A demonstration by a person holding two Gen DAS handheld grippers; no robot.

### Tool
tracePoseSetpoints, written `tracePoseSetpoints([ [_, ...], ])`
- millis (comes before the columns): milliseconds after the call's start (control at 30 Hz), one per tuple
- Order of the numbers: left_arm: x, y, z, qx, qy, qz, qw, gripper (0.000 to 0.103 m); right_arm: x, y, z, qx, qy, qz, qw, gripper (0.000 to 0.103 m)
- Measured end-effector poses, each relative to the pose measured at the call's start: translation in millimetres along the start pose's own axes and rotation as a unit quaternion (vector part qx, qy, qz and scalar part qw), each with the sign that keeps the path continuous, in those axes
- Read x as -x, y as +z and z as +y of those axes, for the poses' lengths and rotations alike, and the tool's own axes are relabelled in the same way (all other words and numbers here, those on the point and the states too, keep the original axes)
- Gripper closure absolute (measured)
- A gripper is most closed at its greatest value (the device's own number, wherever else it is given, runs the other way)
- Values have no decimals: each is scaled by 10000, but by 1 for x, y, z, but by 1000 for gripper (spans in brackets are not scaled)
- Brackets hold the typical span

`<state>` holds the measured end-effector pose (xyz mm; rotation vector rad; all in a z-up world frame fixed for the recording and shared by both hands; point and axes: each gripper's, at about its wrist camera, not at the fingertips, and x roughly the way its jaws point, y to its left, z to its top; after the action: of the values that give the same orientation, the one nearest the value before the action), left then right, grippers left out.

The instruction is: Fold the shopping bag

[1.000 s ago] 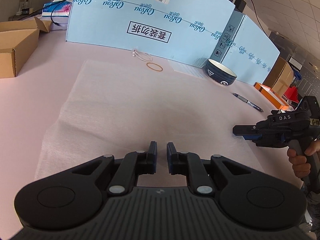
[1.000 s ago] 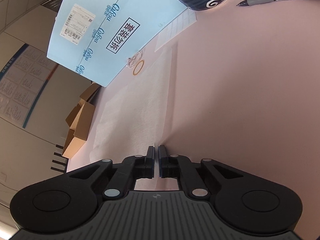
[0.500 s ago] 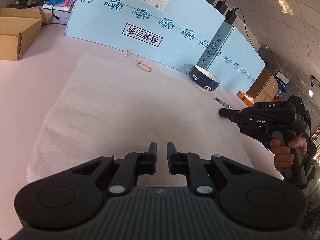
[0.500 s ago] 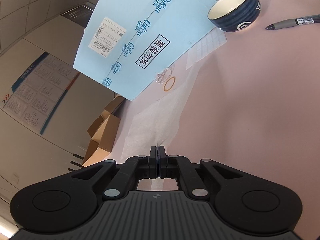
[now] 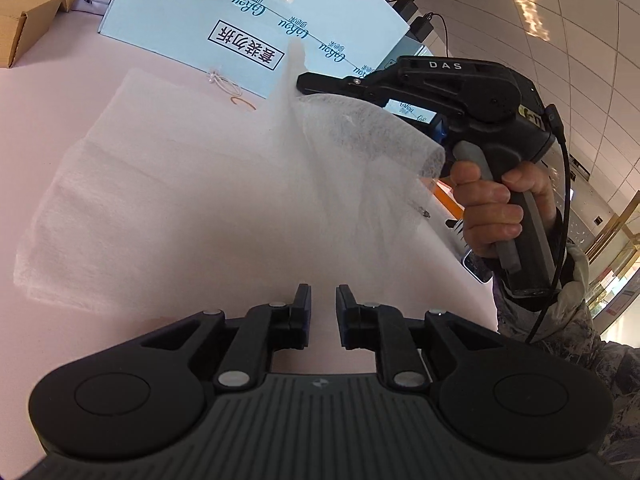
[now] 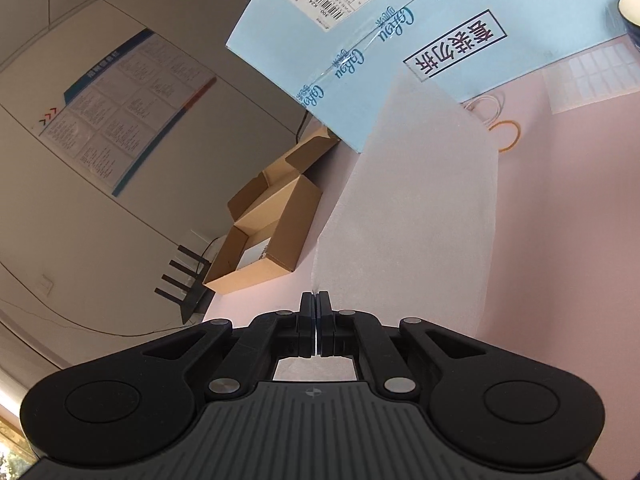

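Note:
A thin white non-woven shopping bag [image 5: 180, 200] lies spread on the pink table [image 5: 60, 92]. My right gripper [image 5: 304, 80] is shut on the bag's right edge and holds it up off the table, so the fabric drapes in a sheer fold below it. In the right wrist view the same gripper [image 6: 316, 300] pinches the fabric, and the bag [image 6: 420, 200] stretches away ahead of it. My left gripper [image 5: 323, 294] hovers over the bag's near edge. Its jaws are opening, with a narrow gap and nothing pinched between them.
A person's hand [image 5: 492, 208] holds the right gripper's handle. A light blue box [image 5: 224, 20] stands behind the bag, with a string [image 5: 220, 80] and a rubber band [image 5: 242, 104] in front. A brown carton [image 6: 272, 236] sits far left, a dark bowl [image 6: 630, 4] and a paper sheet [image 6: 592, 76] far right.
The right gripper has closed on the bag's right edge, then risen and swung left over the bag, lifting that edge. The left gripper's jaws have widened a little.

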<state>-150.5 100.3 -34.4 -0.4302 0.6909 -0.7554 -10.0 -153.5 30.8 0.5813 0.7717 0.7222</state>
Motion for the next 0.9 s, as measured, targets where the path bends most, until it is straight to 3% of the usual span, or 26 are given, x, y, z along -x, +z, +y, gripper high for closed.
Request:
tracePoseSetpoints([
  [367, 48, -3, 26, 266, 233, -483, 9982, 84, -92, -5, 7, -3, -252, 656, 9975, 101],
  [800, 58, -3, 36, 375, 275, -517, 9976, 82, -107, -21, 7, 102, -476, 820, 9954, 98],
  [867, 58, -1, 39, 403, 351, -529, 9972, 81, -107, -22, 5, 82, -531, 800, 9953, 95],
  [900, 60, -1, 40, 413, 393, -546, 9969, 80, -104, -22, 4, 18, -481, 779, 9958, 88],
])
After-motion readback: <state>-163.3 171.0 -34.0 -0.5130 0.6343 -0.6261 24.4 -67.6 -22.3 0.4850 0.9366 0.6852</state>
